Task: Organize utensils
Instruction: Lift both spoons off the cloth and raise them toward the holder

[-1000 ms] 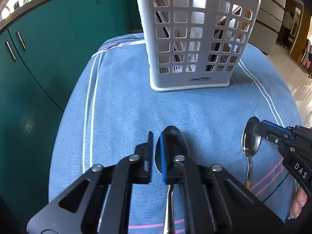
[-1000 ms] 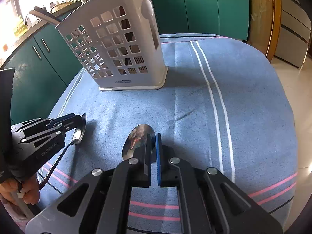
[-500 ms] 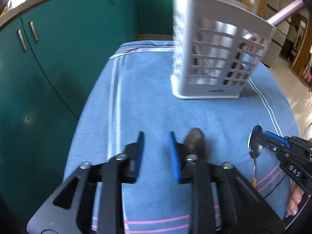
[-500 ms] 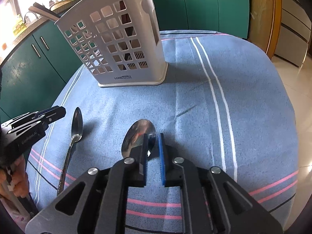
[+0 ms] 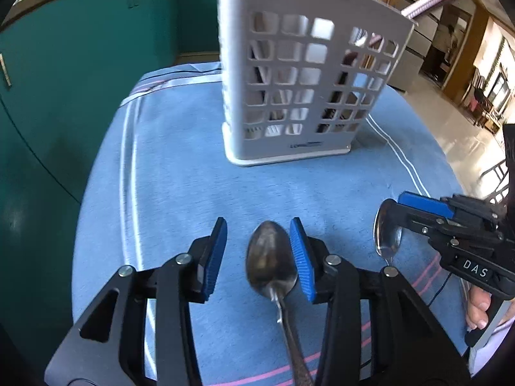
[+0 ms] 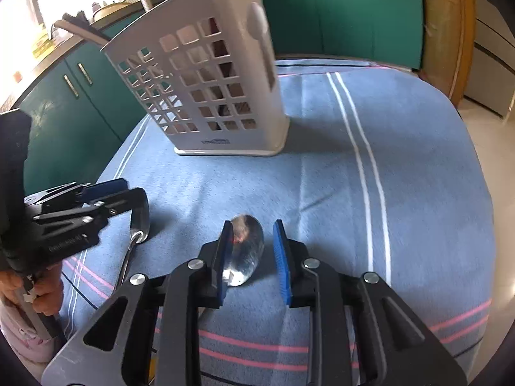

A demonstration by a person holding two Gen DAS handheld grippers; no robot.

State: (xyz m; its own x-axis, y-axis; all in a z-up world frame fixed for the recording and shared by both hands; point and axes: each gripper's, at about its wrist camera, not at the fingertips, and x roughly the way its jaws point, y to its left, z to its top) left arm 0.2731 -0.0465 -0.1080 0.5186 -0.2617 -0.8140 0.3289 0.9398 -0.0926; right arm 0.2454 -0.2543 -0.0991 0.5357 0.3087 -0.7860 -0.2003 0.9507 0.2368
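Two metal spoons lie on the blue cloth. In the left wrist view my left gripper [image 5: 259,257] is open, with one spoon [image 5: 272,263] lying between its fingers, close to the right pad. The second spoon [image 5: 386,239] lies to the right under my right gripper [image 5: 399,206]. In the right wrist view my right gripper [image 6: 252,251] is open around that spoon's bowl [image 6: 246,247]; my left gripper [image 6: 128,189] and the first spoon [image 6: 138,222] show at the left. A white slotted utensil holder [image 5: 305,77] stands upright further back [image 6: 212,90].
The blue striped cloth [image 6: 370,177] covers a rounded table. Green cabinets [image 5: 64,64] stand to the left and behind. Handles of utensils stick out of the holder's top. The tiled floor [image 5: 450,122] lies beyond the table's right edge.
Both grippers have opened. The left one let go of its spoon, swung left, then came back around it. The right one released its spoon, which lies between its fingers.
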